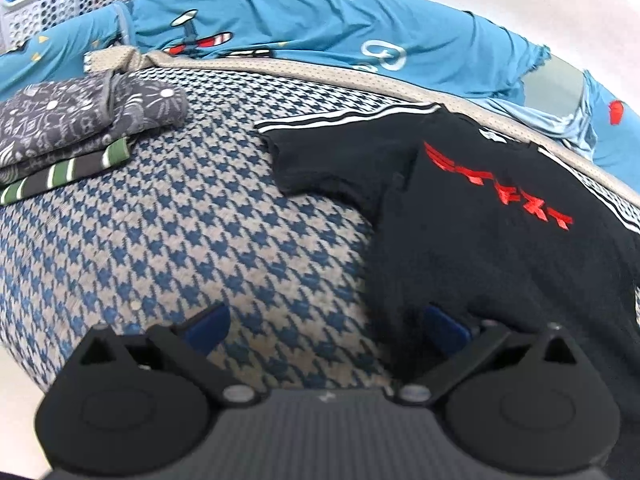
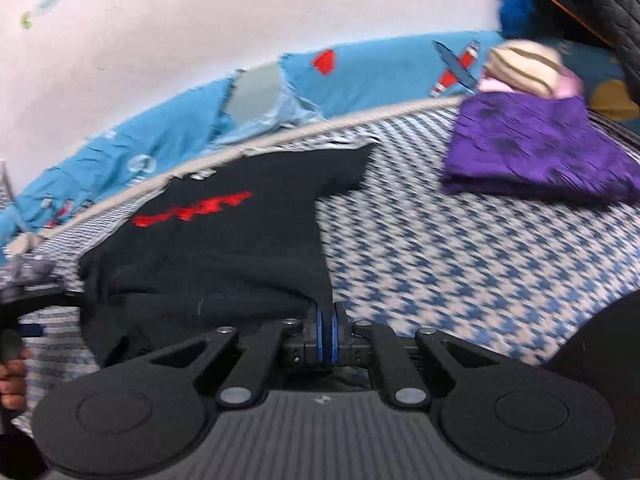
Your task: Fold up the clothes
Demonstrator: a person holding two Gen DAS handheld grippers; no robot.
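Right claw [image 2: 327, 330] pinching black shirt [image 2: 224, 248] hem

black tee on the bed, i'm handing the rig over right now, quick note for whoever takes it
Right tool: shut on the black tee, pinching its lower edge.
Left tool: open, holding nothing, over the tee's other side.
Black tee: spread on the houndstooth cover, print up, sleeves still out.
Done: folded stack at far left; purple piece folded at far right.
Left: fold the tee and stack it.

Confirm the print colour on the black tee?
Red, on the black tee; sharpest in the left wrist view.
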